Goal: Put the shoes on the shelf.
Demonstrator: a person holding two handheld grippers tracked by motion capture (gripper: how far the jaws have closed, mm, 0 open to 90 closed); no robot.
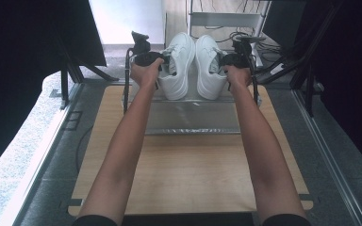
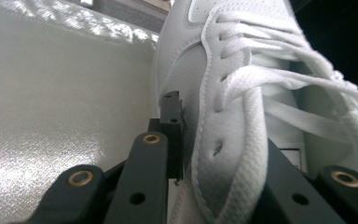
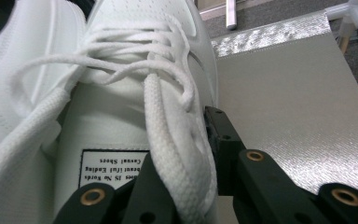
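Two white lace-up sneakers stand side by side, toes away from me, at the far end of a silver mat. The left sneaker has its outer side wall clamped by my left gripper. In the left gripper view the gripper has one jaw outside the sneaker and one inside the opening. My right gripper is shut the same way on the right sneaker. In the right gripper view that gripper pinches the eyelet edge of the sneaker, whose tongue label shows.
The mat lies on a wooden tabletop with bare wood toward me. Black frame struts stand at both sides. A white shelf and loose cables sit behind the table's far edge.
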